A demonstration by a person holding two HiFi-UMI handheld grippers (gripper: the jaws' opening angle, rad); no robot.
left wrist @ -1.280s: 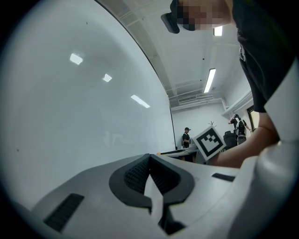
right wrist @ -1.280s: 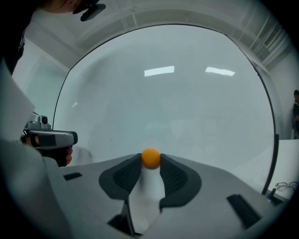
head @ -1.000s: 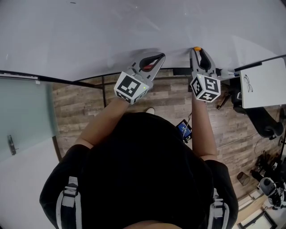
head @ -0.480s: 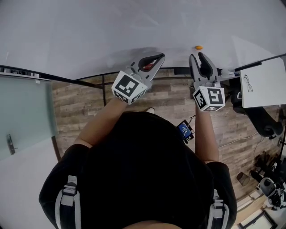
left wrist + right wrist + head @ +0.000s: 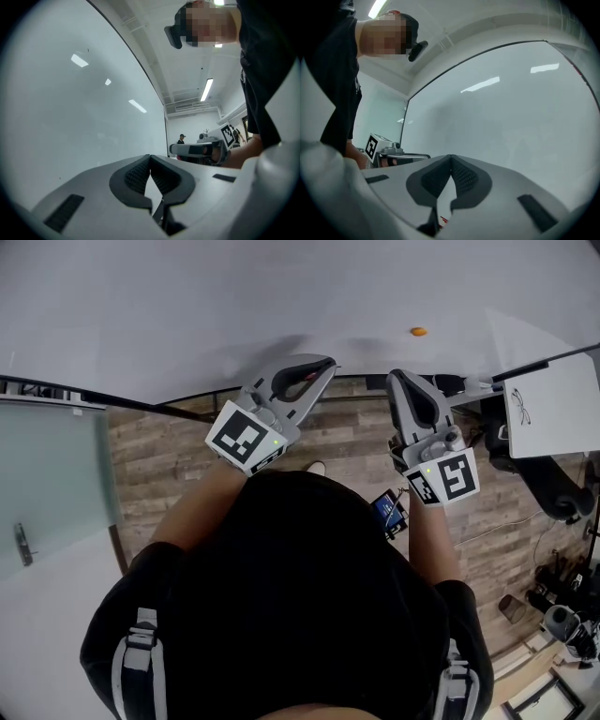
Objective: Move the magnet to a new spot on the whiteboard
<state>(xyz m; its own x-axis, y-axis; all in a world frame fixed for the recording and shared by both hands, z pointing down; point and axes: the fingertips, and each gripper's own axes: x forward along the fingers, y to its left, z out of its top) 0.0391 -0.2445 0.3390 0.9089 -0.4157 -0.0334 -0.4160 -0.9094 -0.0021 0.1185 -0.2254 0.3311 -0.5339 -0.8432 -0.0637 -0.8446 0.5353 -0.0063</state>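
A small orange magnet (image 5: pixel 417 332) sticks to the whiteboard (image 5: pixel 187 306) near its lower edge, on its own. My right gripper (image 5: pixel 397 377) sits below and slightly left of it, drawn back from the board. Its jaws are closing, and in the right gripper view the fingertips (image 5: pixel 451 156) meet with nothing between them. My left gripper (image 5: pixel 328 361) is further left, close to the board's lower edge. It is shut and empty too, its tips (image 5: pixel 150 156) touching. Neither gripper view shows the magnet. The left gripper view shows the right gripper (image 5: pixel 174 149) off to its right.
A white desk (image 5: pixel 553 413) and a black chair (image 5: pixel 562 507) stand at the right. A glass door (image 5: pixel 47 484) is at the left. Wood flooring (image 5: pixel 169 446) lies below the board. Another person (image 5: pixel 181 138) stands far off down the room.
The right gripper's tip was at the magnet and has drawn back and down, leaving the magnet on the board. The left gripper has also moved back and a little left.
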